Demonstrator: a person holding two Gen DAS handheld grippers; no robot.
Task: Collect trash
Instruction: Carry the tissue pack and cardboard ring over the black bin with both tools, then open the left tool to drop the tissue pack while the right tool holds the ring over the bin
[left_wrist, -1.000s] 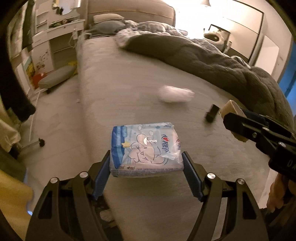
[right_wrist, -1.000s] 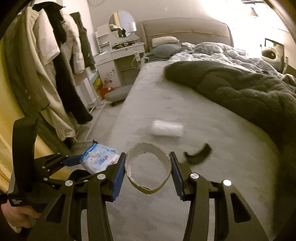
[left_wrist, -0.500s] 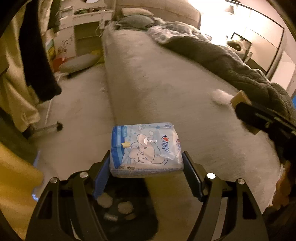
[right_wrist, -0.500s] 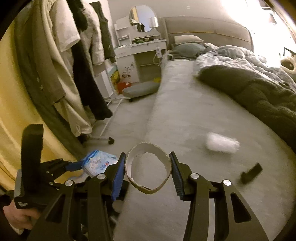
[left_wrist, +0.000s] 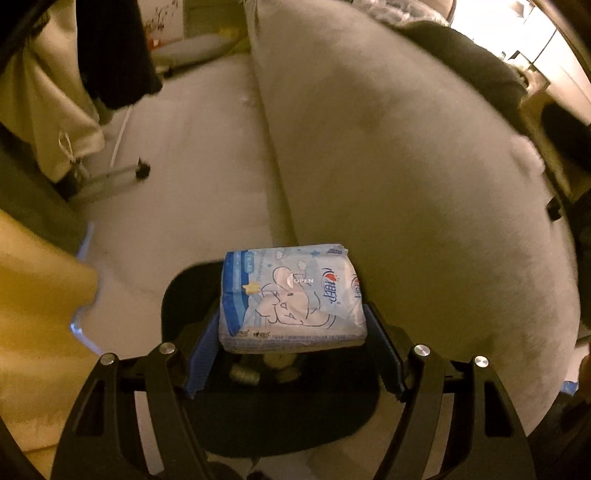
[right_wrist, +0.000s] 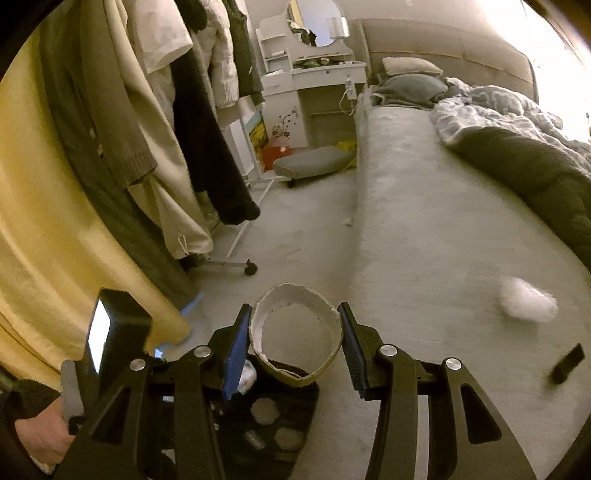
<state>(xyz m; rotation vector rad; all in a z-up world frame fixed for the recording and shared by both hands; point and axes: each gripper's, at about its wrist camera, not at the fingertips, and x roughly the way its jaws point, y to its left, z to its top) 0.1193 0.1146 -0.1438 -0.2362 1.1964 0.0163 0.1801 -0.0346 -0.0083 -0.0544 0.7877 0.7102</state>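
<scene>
Both grippers have swung away from the middle of the bed (left_wrist: 406, 155) toward its near corner, so a black bin (left_wrist: 280, 417) that was out of sight a second ago now lies under them. On the left, the left gripper (left_wrist: 293, 325) points steeply down, its blue fingers (left_wrist: 201, 354) pinching a blue-and-white tissue pack (left_wrist: 290, 295) by its two ends, directly over the bin's mouth, probably for a straight drop. To its right, the right gripper (right_wrist: 293, 343) has its fingers (right_wrist: 236, 350) squeezing a cardboard ring (right_wrist: 295, 332) slightly oval, hanging above the bin's far edge (right_wrist: 280, 417). Further right on the bed, a white crumpled wad (right_wrist: 528, 302) and a small dark object (right_wrist: 567, 363) are uncollected.
</scene>
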